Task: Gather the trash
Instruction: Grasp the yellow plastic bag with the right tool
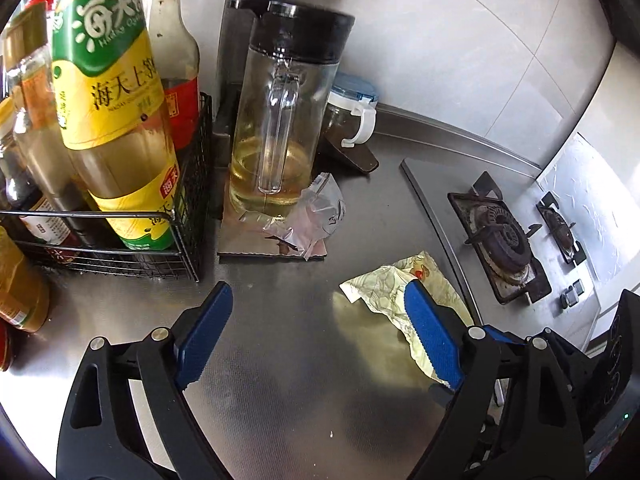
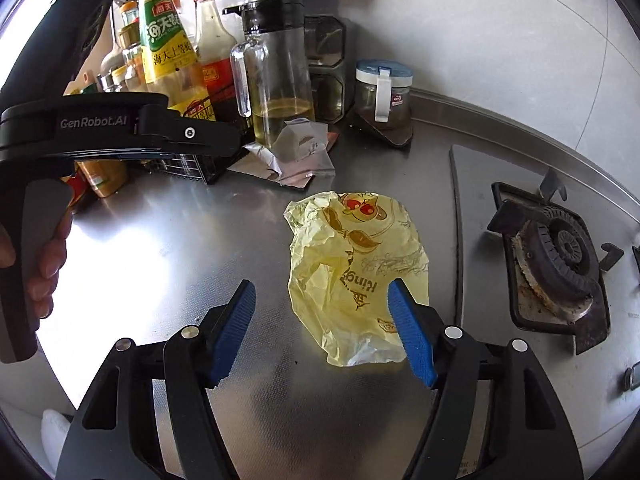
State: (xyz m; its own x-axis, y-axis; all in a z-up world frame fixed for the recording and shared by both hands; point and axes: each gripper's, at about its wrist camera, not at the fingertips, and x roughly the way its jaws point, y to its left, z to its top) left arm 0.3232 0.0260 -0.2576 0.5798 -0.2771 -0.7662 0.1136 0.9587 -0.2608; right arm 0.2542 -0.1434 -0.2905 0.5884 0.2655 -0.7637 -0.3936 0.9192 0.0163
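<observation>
Here the right gripper [image 2: 322,292] stands released over a crumpled yellow plastic bag [image 2: 356,272] on the steel counter [image 2: 160,240]. The left gripper [image 1: 318,300], likewise unclenched, perhaps overlaps the bag's edge; clear wrappers [image 1: 312,212] lie by the glass pitcher [image 1: 280,120].

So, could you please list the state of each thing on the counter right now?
Yellow bag: crumpled, flat on the counter, not gripped.
Clear wrapper: crumpled against the pitcher.
Pitcher: upright, lidded, part full.
Blue-lidded jar: upright, closed.
Burner: unlit.
Left tongs: open, empty.
Right tongs: open around the bag's near end.
</observation>
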